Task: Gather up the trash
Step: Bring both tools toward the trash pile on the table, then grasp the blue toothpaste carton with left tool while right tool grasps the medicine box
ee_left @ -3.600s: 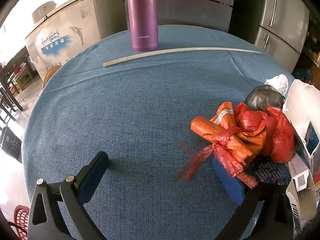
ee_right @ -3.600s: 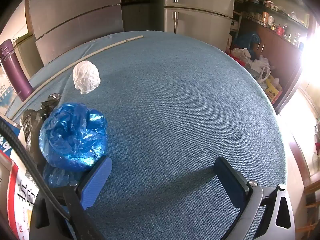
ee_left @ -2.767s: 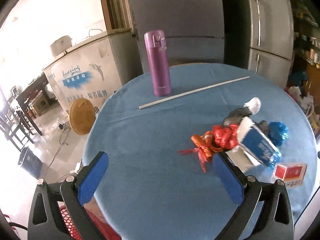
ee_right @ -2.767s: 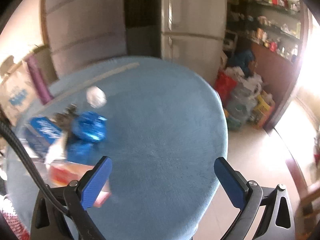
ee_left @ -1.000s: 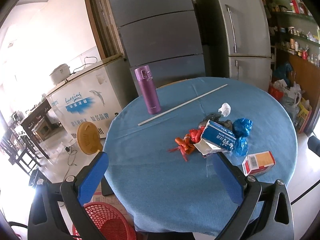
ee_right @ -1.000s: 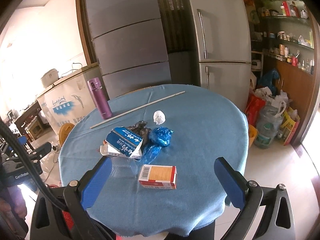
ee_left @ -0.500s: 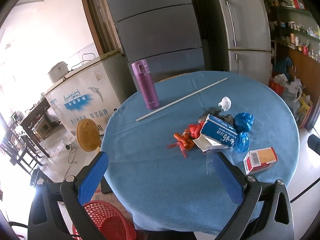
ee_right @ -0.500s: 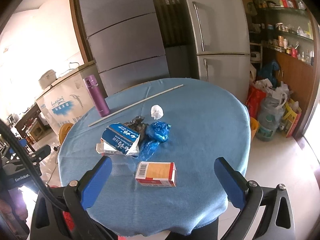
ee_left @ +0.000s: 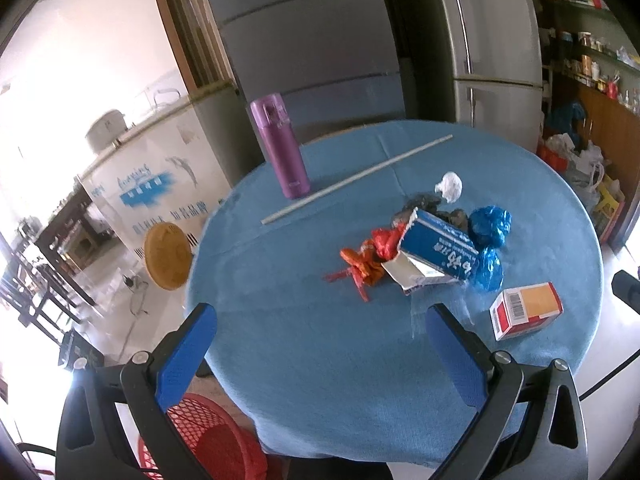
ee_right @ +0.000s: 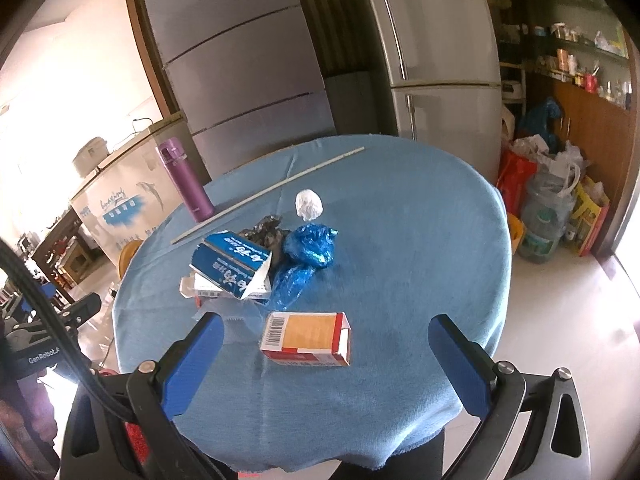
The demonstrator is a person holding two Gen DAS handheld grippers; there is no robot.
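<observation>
Fingers of both the left gripper [ee_left: 320,356] and right gripper [ee_right: 326,364] stand wide apart, holding nothing, above the near edge of the desk [ee_right: 420,240]. Nearest lies the red box [ee_right: 306,339]: light cardboard, probably easy to crush, best taken across its narrow sides. Beyond it, the blue bags [ee_right: 308,256] look soft and slippery.

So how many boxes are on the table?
2. The red and orange box lies alone near the table's front edge. The opened blue box lies in the trash pile behind it, beside the blue plastic bags. Another could be hidden under the pile.
</observation>
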